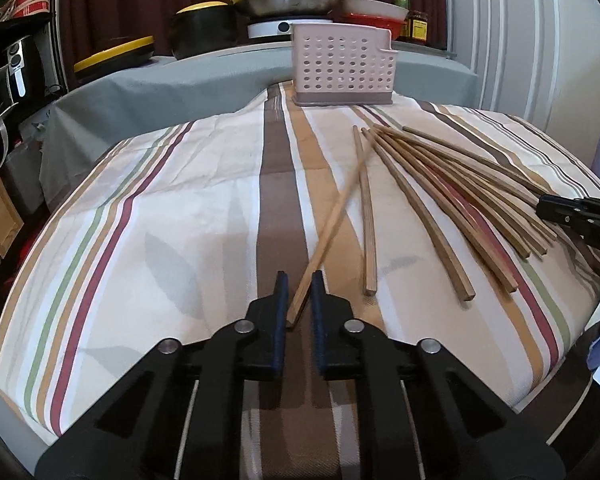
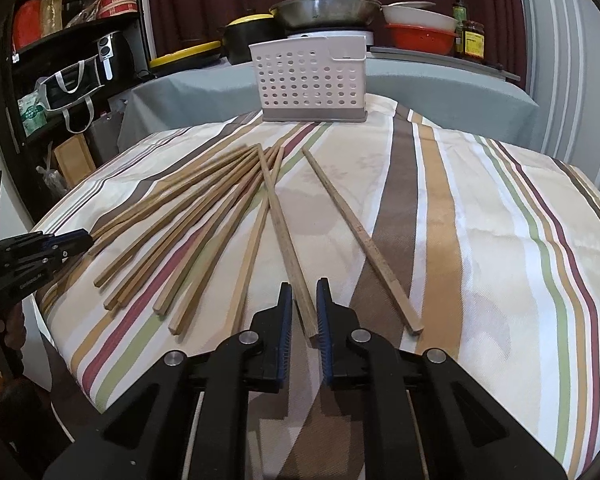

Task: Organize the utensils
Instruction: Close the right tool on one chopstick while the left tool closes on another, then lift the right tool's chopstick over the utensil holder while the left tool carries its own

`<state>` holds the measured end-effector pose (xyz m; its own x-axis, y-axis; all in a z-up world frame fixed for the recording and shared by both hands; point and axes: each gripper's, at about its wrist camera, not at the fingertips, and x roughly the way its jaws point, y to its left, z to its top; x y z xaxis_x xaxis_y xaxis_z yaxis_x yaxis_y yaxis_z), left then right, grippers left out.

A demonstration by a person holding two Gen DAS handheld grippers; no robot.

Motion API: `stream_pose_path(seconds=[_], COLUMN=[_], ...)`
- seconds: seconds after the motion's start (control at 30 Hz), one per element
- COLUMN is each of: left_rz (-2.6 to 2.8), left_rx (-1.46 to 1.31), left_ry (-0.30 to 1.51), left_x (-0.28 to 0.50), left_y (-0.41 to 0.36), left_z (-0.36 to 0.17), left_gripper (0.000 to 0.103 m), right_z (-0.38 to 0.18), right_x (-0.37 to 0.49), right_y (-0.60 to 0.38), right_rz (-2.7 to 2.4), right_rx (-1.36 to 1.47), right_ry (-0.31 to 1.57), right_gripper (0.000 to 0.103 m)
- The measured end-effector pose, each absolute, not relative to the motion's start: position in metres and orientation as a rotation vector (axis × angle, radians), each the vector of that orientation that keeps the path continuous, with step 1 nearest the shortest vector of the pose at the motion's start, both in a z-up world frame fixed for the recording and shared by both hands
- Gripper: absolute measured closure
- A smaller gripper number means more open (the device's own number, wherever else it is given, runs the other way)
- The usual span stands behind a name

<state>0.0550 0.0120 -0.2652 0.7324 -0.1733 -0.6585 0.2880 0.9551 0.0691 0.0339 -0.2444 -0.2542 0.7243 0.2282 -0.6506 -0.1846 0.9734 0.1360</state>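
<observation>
While a striped cloth (image 1: pixel 204 184) covers the tabletop, the left tool (image 1: pixel 299 280) sits at the 6 o'clock edge of its own view with its two blue-padded fingers drawn close together around the near end of one light wooden chopstick (image 1: pixel 332 224); the stick runs up toward 1 o'clock and crosses over a second chopstick (image 1: pixel 367 216), but whether the pads actually press on it cannot be told. In the right wrist view the right tool (image 2: pixel 303 288) is likewise narrowed to a slim gap, and a darker chopstick (image 2: pixel 282 224) lies between its fingers, pointing up toward 11 o'clock. One separate chopstick (image 2: pixel 360 236) lies just beside it at 2 o'clock, apart from the rest. A fanned bundle of chopsticks (image 2: pixel 192 216) spreads across the cloth at 10 o'clock of the right tool, their far tips gathered close together. The white perforated holder (image 2: pixel 310 80) stands upright at the 12 o'clock end of the cloth, well apart from the chopsticks. Behind it, on a grey-covered surface, are a metal pan (image 2: pixel 324 10) and a black pot with a yellow lid (image 2: pixel 248 36).
</observation>
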Motion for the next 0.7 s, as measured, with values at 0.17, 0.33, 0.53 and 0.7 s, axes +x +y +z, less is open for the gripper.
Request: stream_pose_path(seconds=[0.17, 0.33, 0.53, 0.7], left_rz=[-0.263, -0.272, -0.265, -0.262], left_rx=[0.182, 0.173, 0.160, 0.126], left_ry=[0.701, 0.678, 0.630, 0.581], left_x=[0.051, 0.045, 0.038, 0.032], left_y=[0.008, 0.009, 0.009, 0.012], left_z=[-0.264, -0.256, -0.236, -0.212], left_gripper=[0.097, 0.097, 0.097, 0.097], right_z=[-0.255, -0.247, -0.226, -0.198], right_x=[0.029, 0.021, 0.012, 0.007], right_y=[-0.240, -0.238, -0.237, -0.240], right_rz=[0.240, 0.235, 0.216, 0.198], right_rx=[0.064, 0.057, 0.044, 0.039], right_ry=[0.716, 0.685, 0.621, 0.544], right_gripper=[0.096, 0.096, 0.096, 0.096])
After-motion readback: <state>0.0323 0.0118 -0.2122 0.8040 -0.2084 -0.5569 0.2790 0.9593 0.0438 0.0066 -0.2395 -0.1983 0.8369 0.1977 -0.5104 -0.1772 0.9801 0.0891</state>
